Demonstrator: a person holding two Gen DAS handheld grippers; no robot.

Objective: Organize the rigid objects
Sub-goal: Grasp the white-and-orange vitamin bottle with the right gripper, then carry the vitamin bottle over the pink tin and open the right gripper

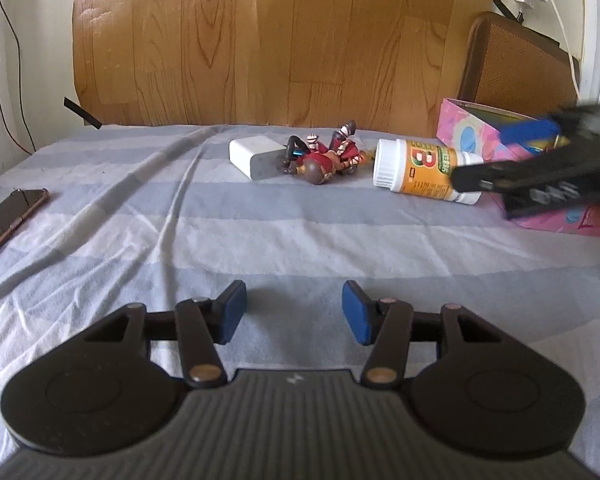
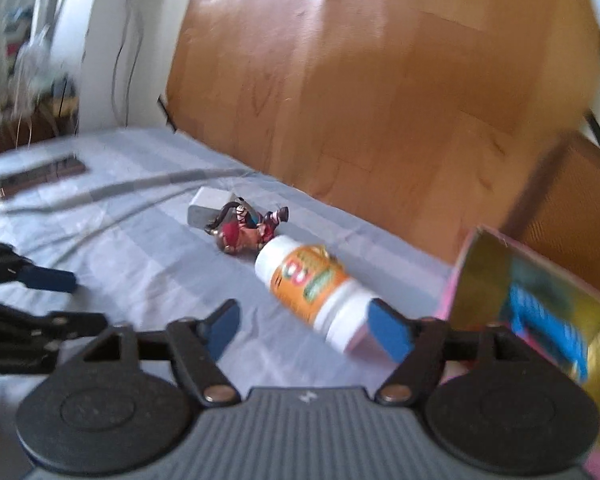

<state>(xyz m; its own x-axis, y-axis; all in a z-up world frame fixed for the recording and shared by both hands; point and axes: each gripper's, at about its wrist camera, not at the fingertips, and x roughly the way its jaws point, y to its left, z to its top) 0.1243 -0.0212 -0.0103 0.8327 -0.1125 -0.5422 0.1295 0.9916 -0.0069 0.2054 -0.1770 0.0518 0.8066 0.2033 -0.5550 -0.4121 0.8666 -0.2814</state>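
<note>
On the striped bedsheet lie a white power bank (image 1: 256, 157) (image 2: 208, 206), a red toy figure (image 1: 324, 158) (image 2: 248, 232) on its side, and an orange-labelled white pill bottle (image 1: 424, 170) (image 2: 316, 286) on its side. A pink box (image 1: 480, 130) (image 2: 532, 296) with its top open stands at the right. My left gripper (image 1: 294, 312) is open and empty, low over the sheet, well short of the objects. My right gripper (image 2: 308, 324) is open, its right pad (image 2: 390, 334) by the bottle's base, next to the box; it also shows in the left wrist view (image 1: 512, 156).
A dark phone (image 1: 8, 216) (image 2: 40, 178) lies at the sheet's left side. A wooden headboard (image 1: 268, 40) stands behind the bed. A brown woven panel (image 1: 516, 64) leans at the back right. Cables hang on the wall at left.
</note>
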